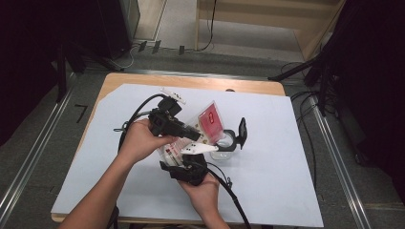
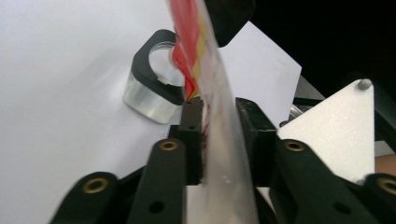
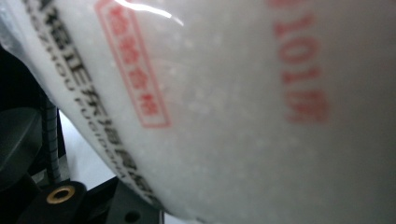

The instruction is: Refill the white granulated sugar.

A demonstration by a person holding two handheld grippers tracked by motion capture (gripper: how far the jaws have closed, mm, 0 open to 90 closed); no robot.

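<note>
You hold a clear bag (image 1: 200, 131) of white grains above the table (image 1: 267, 181); its long axis slopes toward the open jar (image 1: 224, 144), which lies just beyond the bag's far end. Your left gripper (image 1: 195, 135), nearer the jar, pinches the bag's flat edge (image 2: 219, 140) between nearly closed jaws. In the right gripper view the bag's printed bulk (image 3: 224, 116) presses close; your right gripper (image 1: 184, 162) supports it from below, but whether it clamps cannot be told.

A clear jar (image 1: 223, 146) with its black flip lid (image 1: 242, 130) is standing just beyond the left gripper (image 1: 193, 135), blocking passage; bare white sheet (image 1: 282, 157) is lying open around it.
</note>
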